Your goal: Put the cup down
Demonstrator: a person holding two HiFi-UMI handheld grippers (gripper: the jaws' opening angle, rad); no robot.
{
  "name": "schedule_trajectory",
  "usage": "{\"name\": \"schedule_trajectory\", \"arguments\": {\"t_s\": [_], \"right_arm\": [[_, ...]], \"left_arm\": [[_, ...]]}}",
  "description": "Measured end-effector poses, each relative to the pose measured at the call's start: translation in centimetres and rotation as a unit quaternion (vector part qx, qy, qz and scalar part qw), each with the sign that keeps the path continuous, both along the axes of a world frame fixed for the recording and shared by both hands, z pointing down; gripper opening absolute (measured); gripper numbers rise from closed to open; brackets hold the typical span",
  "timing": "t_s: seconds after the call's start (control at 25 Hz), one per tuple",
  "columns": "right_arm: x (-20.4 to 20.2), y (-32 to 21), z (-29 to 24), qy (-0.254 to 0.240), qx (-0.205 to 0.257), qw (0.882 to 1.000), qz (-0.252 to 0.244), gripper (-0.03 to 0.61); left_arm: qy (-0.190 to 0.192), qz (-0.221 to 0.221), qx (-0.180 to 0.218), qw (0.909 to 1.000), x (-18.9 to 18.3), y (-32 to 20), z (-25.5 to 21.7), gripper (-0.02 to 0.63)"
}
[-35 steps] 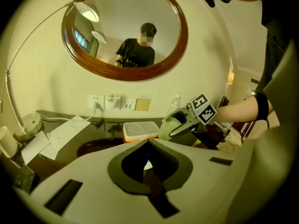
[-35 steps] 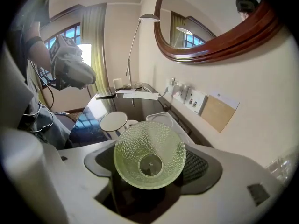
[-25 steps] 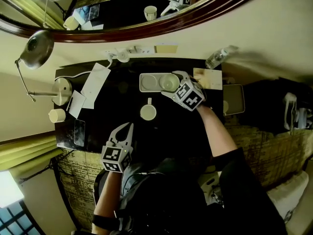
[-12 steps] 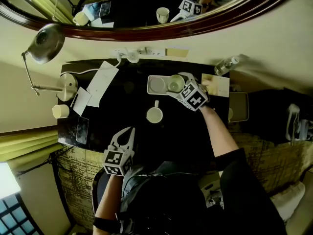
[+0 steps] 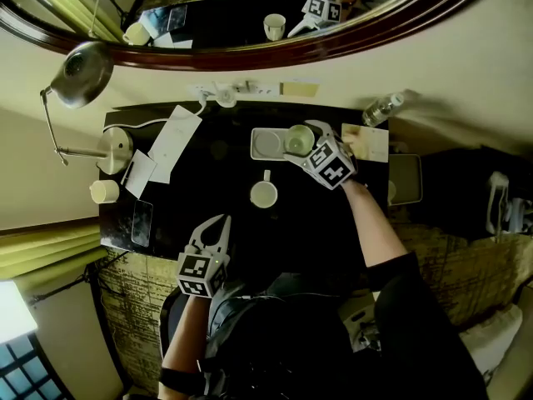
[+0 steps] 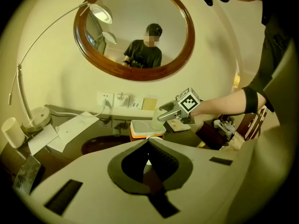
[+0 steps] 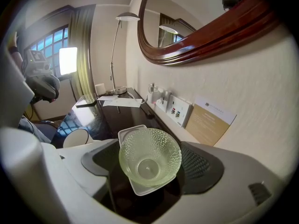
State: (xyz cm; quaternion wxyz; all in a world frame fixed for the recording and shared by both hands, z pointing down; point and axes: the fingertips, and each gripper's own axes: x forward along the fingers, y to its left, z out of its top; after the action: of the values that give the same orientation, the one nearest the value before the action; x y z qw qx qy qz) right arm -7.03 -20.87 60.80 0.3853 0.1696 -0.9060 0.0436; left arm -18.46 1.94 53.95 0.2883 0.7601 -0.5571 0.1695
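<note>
The dimpled glass cup [image 7: 149, 157] stands upright on the right end of a white tray [image 7: 132, 133], at the upper middle of the head view, near the far edge of the black table [image 5: 225, 169]. The right tool [image 5: 305, 142] straddles it: its jaws have just been opening and now stand wide, one pad on each side of the cup, not pressing on it. A white mug [image 5: 263, 194] sits below the tray. The left tool [image 5: 218, 222], closed and empty, hangs at lower centre-left, well apart.
</note>
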Motion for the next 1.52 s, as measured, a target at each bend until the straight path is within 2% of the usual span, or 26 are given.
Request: {"name": "schedule_trajectory", "arguments": {"t_s": [0.28, 0.4, 0.64, 0.76, 1.0, 1.28, 1.52], "right_arm": [[1.7, 1.5, -4.0, -0.008, 0.024, 0.999, 0.025, 0.451], [2.9, 3.5, -6.4, -0.020, 0.026, 0.998, 0.048, 0.402], [5.3, 8.2, -10.4, -0.055, 0.022, 0.993, 0.101, 0.380], [6.3, 10.8, -11.6, -0.068, 0.023, 0.989, 0.128, 0.319], [8.9, 14.9, -12.1, -0.099, 0.008, 0.969, 0.225, 0.170], [11.0, 17.9, -12.5, -0.126, 0.015, 0.944, 0.305, 0.006], [11.6, 19.3, -12.2, -0.150, -0.004, 0.930, 0.335, 0.006]], "left_arm": [[-0.001, 0.011, 0.013, 0.9999, -0.4, 0.0, -1.4, 0.008], [-0.003, 0.001, 0.019, 0.9998, -1.2, 0.0, -2.0, 0.008], [0.002, 0.023, 0.042, 0.9988, -1.9, -0.8, -3.6, 0.008], [0.000, 0.034, 0.052, 0.9980, -1.9, -0.9, -4.3, 0.008], [-0.008, 0.061, 0.079, 0.9950, -1.4, -0.8, -5.8, 0.008], [-0.015, 0.077, 0.090, 0.9929, -2.0, -0.1, -6.5, 0.009], [-0.020, 0.091, 0.101, 0.9906, -2.4, 0.4, -7.1, 0.009]]}}
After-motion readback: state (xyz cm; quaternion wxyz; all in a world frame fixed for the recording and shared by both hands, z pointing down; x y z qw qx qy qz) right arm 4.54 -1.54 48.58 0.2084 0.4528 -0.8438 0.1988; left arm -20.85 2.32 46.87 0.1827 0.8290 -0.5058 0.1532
